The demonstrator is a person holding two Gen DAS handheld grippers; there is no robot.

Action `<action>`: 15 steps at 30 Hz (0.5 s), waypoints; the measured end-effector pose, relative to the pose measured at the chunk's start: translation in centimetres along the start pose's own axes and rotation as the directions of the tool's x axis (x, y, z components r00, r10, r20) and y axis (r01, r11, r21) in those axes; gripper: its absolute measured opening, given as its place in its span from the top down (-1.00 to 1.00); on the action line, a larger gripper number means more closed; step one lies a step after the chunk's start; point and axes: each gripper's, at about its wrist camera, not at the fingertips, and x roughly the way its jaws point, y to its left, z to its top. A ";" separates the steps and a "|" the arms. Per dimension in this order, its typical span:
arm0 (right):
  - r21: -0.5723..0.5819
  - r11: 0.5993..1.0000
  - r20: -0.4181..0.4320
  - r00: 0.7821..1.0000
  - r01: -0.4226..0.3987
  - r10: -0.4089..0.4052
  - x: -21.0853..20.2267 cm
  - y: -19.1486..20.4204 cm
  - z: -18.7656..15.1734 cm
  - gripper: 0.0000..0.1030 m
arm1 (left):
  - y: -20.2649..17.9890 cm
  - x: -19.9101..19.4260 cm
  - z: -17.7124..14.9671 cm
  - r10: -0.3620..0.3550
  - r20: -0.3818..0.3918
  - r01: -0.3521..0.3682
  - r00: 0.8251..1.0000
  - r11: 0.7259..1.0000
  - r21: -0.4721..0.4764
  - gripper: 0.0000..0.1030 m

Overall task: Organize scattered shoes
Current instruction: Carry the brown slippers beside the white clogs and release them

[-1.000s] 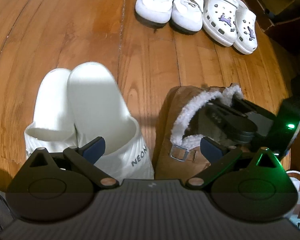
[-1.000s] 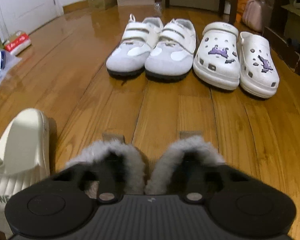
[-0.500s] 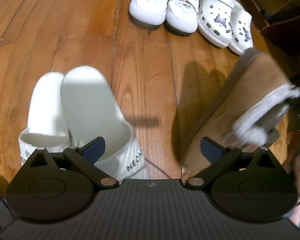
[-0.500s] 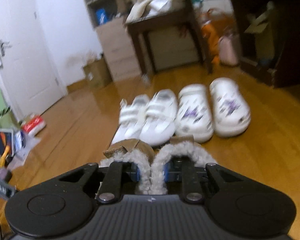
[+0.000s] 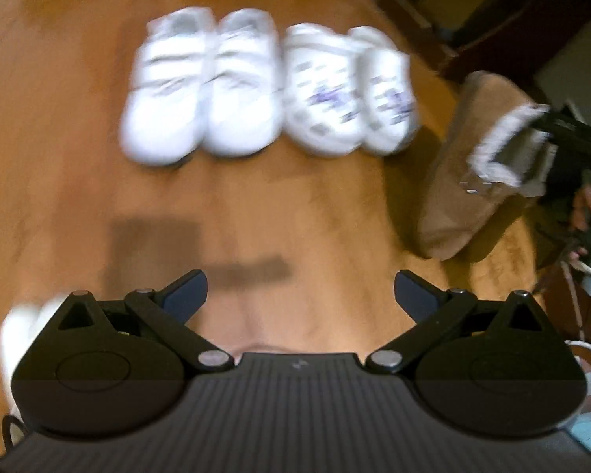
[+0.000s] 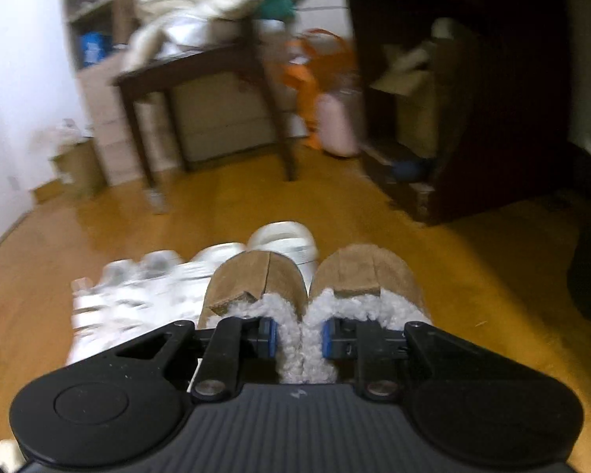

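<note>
Our right gripper clamps the fleece linings of two brown suede slippers; our left gripper hangs wide open, empty.

Left wrist view is looking steeply down at the wooden floor from above, its own fingers framing the bottom edge — picture blurred. Right wrist view is facing more level across the room, taking in a dark table and wall far off, its fingers close under the lens. Both are sharing the same row: white sneakers and white clogs — mid-distance from the left view, just ahead from the right. The brown fleece-lined slippers are sitting at the left view's right edge, filling the right view's near centre.
</note>
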 end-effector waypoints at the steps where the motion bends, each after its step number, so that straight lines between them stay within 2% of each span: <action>1: 0.013 1.000 -0.006 1.000 0.018 -0.017 1.0 -0.8 0.6 0.61 | -0.9 0.8 1.0 -0.020 0.003 0.020 1.000 1.000 0.018 -1.00; 3: 0.021 0.999 -0.020 0.999 0.039 -0.038 3.1 -2.2 1.8 0.61 | -3.9 2.9 3.4 -0.077 0.019 0.075 0.997 0.993 0.092 -1.00; 5: 0.017 0.999 -0.037 0.998 0.048 -0.047 5.0 -3.5 2.9 0.61 | -5.6 4.2 4.5 -0.110 0.023 0.106 0.994 0.985 0.139 -1.00; 7: 0.025 0.999 -0.077 0.997 0.024 -0.022 6.9 -4.9 4.5 0.61 | -8.2 7.0 6.3 -0.161 0.026 0.152 0.987 0.965 0.212 -1.00; 11: -0.004 1.000 -0.154 0.988 -0.015 0.014 11.0 -6.8 7.7 0.61 | -10.2 10.8 8.1 -0.213 0.003 0.207 0.977 0.953 0.220 -1.00; 13: -0.001 1.000 -0.176 0.984 -0.028 0.027 13.4 -7.4 9.0 0.61 | -10.9 13.0 9.1 -0.257 -0.017 0.255 0.966 0.946 0.198 -1.00; 15: -0.014 1.000 -0.183 0.983 -0.020 0.017 15.1 -7.3 9.7 0.62 | -11.2 14.0 9.6 -0.273 -0.026 0.273 0.962 0.944 0.185 -1.00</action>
